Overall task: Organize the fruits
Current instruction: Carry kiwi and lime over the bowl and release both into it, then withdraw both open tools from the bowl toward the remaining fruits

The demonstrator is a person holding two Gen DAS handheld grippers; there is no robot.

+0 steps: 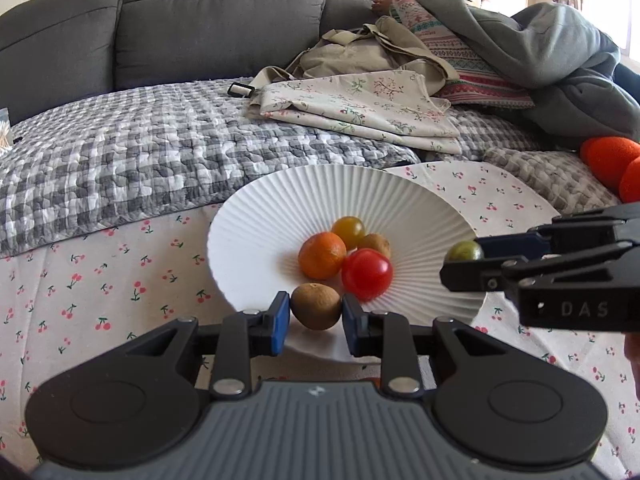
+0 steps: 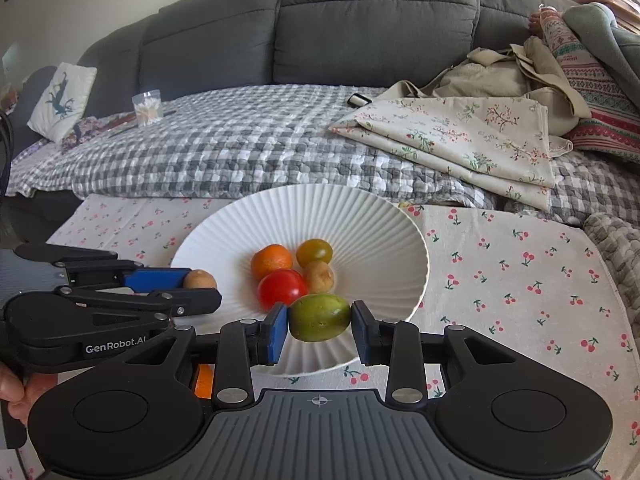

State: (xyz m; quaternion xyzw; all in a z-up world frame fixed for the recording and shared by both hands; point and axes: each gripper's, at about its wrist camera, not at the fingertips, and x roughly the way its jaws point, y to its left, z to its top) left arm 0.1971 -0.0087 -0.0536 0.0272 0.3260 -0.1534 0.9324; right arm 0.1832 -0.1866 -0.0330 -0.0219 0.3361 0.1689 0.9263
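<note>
A white ribbed plate point(image 1: 256, 216) point(image 2: 360, 216) stands on a cherry-print cloth and holds an orange fruit point(image 1: 322, 255) point(image 2: 271, 261), a red tomato point(image 1: 367, 274) point(image 2: 281, 288), a yellow-green tomato point(image 1: 349, 232) point(image 2: 315, 251) and a tan fruit point(image 1: 375, 244) point(image 2: 319, 277). My left gripper point(image 1: 316, 316) point(image 2: 188, 290) is shut on a brown fruit point(image 1: 316, 306) point(image 2: 199, 280) over the plate's near left rim. Over the near rim my right gripper point(image 2: 319, 326) point(image 1: 460, 264) is shut on a green fruit point(image 2: 319, 317) point(image 1: 464, 251).
A grey checked quilt point(image 2: 224, 148) covers the sofa seat behind the plate. Folded floral cloth point(image 2: 460, 136) and a beige bag point(image 2: 492, 76) lie at the back right. Orange-red round things point(image 1: 612, 160) sit at the far right. A small clear tub point(image 2: 147, 107) stands back left.
</note>
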